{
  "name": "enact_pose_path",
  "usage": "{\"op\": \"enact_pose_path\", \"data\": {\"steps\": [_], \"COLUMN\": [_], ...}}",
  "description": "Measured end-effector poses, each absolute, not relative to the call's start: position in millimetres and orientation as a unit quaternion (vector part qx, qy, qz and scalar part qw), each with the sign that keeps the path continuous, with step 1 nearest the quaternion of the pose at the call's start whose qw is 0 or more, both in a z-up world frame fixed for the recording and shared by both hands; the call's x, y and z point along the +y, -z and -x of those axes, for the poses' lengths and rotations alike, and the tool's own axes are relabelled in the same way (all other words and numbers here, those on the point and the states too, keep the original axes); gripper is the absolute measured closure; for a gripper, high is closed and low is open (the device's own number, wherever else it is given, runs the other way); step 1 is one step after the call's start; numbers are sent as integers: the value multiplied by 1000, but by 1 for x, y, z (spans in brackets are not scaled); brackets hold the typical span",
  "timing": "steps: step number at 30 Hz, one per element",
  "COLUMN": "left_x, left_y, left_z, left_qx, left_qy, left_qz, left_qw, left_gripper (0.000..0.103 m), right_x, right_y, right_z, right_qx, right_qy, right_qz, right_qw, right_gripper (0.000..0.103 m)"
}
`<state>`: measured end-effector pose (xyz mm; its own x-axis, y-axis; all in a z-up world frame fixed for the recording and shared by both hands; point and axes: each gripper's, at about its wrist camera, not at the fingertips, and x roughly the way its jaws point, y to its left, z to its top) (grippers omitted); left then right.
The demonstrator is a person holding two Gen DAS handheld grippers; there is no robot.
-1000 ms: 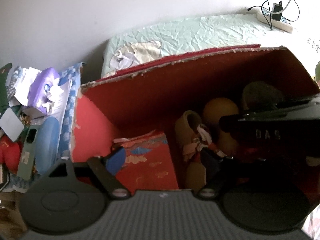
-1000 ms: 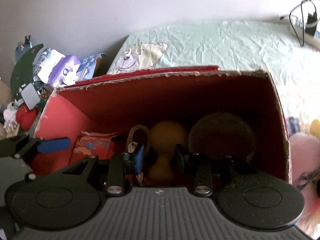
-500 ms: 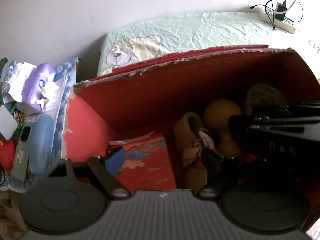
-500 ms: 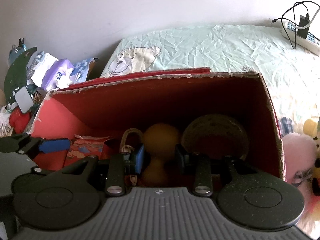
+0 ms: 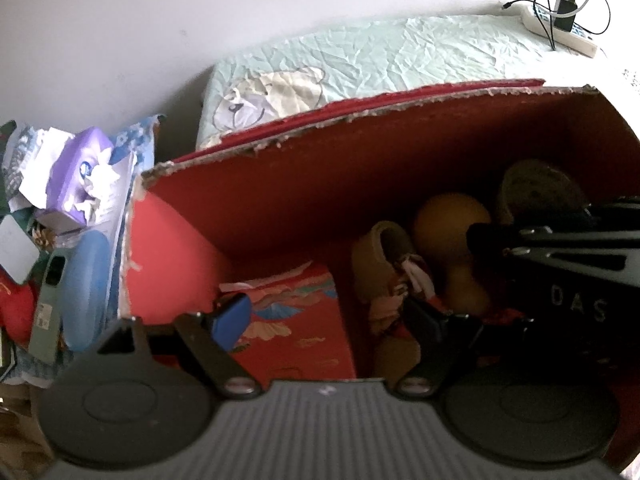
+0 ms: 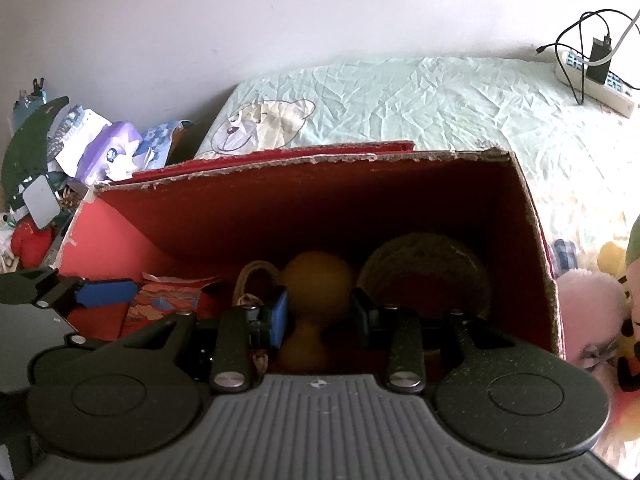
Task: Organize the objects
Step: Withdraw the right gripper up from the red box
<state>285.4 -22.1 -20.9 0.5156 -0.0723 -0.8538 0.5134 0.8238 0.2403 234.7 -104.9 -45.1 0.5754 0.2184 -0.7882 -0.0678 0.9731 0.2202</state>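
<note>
Since the earlier frames, neither gripper has shifted noticeably. I read the right gripper (image 6: 318,314) as half closed about the neck of an orange gourd-shaped toy (image 6: 316,280); whether its pads press, I cannot tell. My left gripper (image 5: 326,316) stands wide open and empty over a red patterned carton (image 5: 296,320). Both sit inside the red cardboard box (image 6: 304,208), with a tan slipper (image 5: 378,256) and brown round cushion (image 6: 424,264). Outside, a purple tissue pack (image 5: 78,176) seemingly remains unsorted.

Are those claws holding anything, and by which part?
The right fingers seem to pinch the gourd at its narrow waist; the left fingers are open, holding nothing.
</note>
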Motion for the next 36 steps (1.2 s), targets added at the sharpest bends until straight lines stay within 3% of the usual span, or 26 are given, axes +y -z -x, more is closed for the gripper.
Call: {"op": "enact_pose_path", "data": {"steps": [36], "left_x": [-23], "left_y": [21], "left_z": [-289], "left_qx": [463], "left_qy": [176], "left_qz": [-239], "left_qw": [835], "left_gripper": [16], "right_x": [-108], "right_y": [49], "right_z": [-239], "right_qx": [470], "right_qy": [-55], "right_qz": [-91], "right_qw": [876], "right_gripper": [63]}}
